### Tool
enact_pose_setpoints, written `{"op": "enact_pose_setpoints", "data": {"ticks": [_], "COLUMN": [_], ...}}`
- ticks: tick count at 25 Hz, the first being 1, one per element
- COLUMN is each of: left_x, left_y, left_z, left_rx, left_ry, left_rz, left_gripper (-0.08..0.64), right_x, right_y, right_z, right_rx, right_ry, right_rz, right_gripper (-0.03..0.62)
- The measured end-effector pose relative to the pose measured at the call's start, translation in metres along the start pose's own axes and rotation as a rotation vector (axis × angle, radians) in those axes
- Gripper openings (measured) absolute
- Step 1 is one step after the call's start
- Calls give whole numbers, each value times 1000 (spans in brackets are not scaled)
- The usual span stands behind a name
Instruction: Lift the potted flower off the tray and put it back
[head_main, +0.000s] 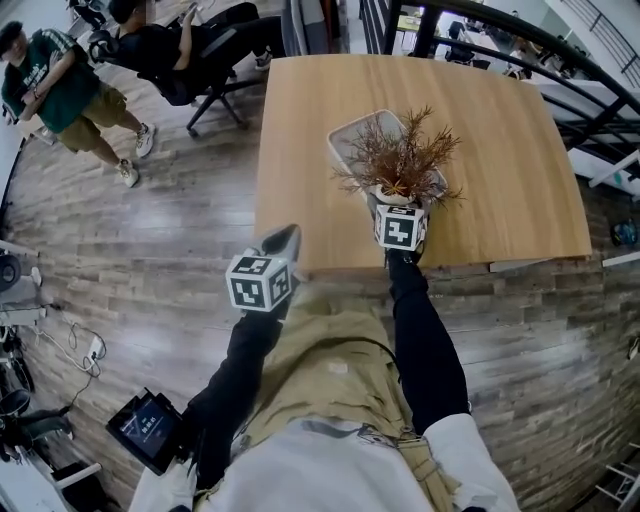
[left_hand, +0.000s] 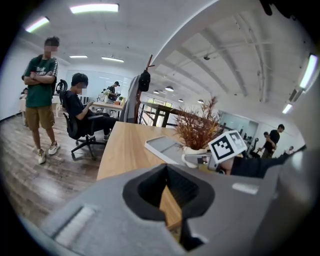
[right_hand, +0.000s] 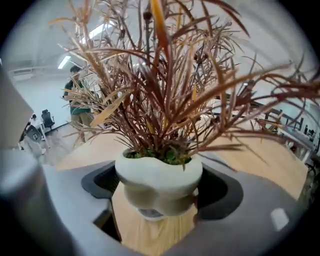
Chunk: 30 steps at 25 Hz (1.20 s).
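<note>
- Open office; one wooden table (head_main: 300, 120) bearing one grey tray (head_main: 352, 132).
- One potted flower (right_hand: 159, 175): at the tray's near edge, bare wood showing beneath it.
- Handling, as you should judge it: light, rigid, smooth pot with brittle dry stems. Grip the pot's waist.
- Two tools: right gripper (right_hand: 157, 210) spread wide around the pot, not clamped; left gripper (left_hand: 172, 220) nearly together, empty.

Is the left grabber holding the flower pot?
No, the left gripper has nothing between its jaws, and the potted flower sits between the jaws of the right gripper.
</note>
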<state>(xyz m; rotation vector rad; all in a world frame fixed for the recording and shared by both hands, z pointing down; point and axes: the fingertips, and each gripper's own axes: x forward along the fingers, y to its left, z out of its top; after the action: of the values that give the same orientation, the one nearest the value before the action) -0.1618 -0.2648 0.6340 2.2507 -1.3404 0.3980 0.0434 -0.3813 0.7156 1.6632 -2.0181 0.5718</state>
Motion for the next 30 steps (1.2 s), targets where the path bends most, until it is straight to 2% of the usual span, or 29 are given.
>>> {"op": "enact_pose_setpoints", "data": {"ticks": [4, 9, 13, 19, 23, 30], "left_x": [3, 1, -7, -44, -58, -73], "left_y": [-9, -36, -58, -90, -98, -112], "left_z": [19, 64, 113, 187, 211, 228], "left_rx": [-12, -18, -4, 37, 60, 112], "left_ry": [-1, -13, -44, -115, -160, -166], "left_rz": [-4, -16, -36, -81, -89, -92], "left_gripper": [2, 0, 2, 2, 2, 2], "right_x": [-20, -70, -118, -206, -240, -271], "right_y": [-1, -10, -11, -5, -1, 5], "right_z": [17, 55, 103, 180, 207, 217], "right_rx": [-1, 32, 62, 40, 31, 19], "right_ry": [22, 37, 5, -79, -132, -152], "right_rz": [27, 55, 81, 78, 74, 70], "right_gripper": [482, 483, 483, 483, 483, 483]}}
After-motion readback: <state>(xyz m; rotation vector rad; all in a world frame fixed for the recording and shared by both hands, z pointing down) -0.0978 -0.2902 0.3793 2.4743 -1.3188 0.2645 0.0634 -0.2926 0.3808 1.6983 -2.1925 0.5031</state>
